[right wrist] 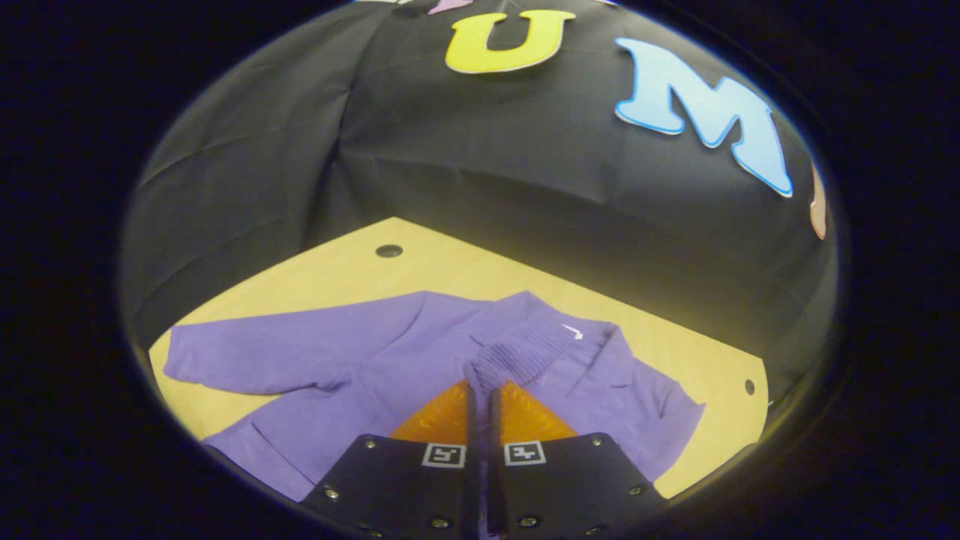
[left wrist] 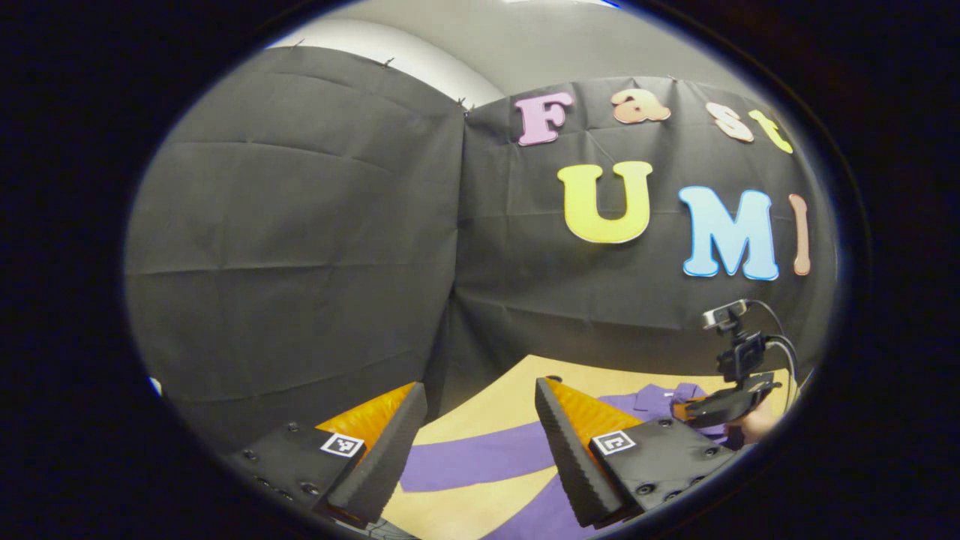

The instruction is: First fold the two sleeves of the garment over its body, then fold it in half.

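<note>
Purple knit fabric is lying spread on the wooden table (right wrist: 450,262): the garment (right wrist: 360,360), with one sleeve (right wrist: 277,349) reaching out to the left in the right gripper view and the other sleeve's ribbed cuff (right wrist: 525,352) already lying across the body. We are seeing a small white mark (right wrist: 572,332) near that cuff, too small for us to read; no other writing is legible on the cloth.

Our right gripper (right wrist: 480,397) is clenching a pinch of the purple fabric, its two fingers pressed together with the cloth rising between them near the middle of the body. Our left gripper (left wrist: 472,420) is hanging released, fingers well apart, above the outstretched sleeve (left wrist: 480,457), touching nothing.

Around the garment we are noticing a dark round hole (right wrist: 388,250) in the far table and a smaller one (right wrist: 749,387) at the right edge. Black cloth wall (left wrist: 300,225) is closing off the far side. In the left gripper view the right gripper (left wrist: 731,401) is partly hiding the collar area, and the near hem is cut off by our fingers.
</note>
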A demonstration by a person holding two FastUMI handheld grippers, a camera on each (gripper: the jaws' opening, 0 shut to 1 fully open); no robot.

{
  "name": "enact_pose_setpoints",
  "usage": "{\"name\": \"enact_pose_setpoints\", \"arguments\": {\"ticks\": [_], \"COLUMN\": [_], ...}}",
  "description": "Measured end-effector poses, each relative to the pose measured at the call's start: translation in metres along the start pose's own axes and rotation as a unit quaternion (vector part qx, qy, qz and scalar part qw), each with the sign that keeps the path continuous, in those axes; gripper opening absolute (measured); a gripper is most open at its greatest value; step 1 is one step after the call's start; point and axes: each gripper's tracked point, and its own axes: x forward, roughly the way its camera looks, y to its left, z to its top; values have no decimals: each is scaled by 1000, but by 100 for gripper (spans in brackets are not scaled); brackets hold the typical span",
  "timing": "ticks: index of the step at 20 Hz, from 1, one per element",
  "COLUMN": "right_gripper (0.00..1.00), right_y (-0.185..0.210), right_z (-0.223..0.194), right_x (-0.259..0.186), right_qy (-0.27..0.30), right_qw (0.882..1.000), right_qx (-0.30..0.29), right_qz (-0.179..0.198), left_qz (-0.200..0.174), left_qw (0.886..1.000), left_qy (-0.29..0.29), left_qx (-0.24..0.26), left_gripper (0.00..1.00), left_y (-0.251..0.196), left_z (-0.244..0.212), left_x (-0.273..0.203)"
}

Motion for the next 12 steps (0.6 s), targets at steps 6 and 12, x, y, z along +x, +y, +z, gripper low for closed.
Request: {"name": "enact_pose_setpoints", "arguments": {"ticks": [6,12], "right_gripper": [4,14], "right_y": [23,35], "right_z": [-20,-30], "right_x": [29,36], "right_qy": [32,44], "right_qw": [999,998], "right_qx": [-31,-42], "right_qz": [8,19], "left_qz": [16,12], "left_qw": [1000,1000], "left_qy": [8,13], "left_qx": [11,9], "left_gripper": [95,93], "left_y": [19,23], "left_z": [-5,-9], "left_x": [-11,-9]}}
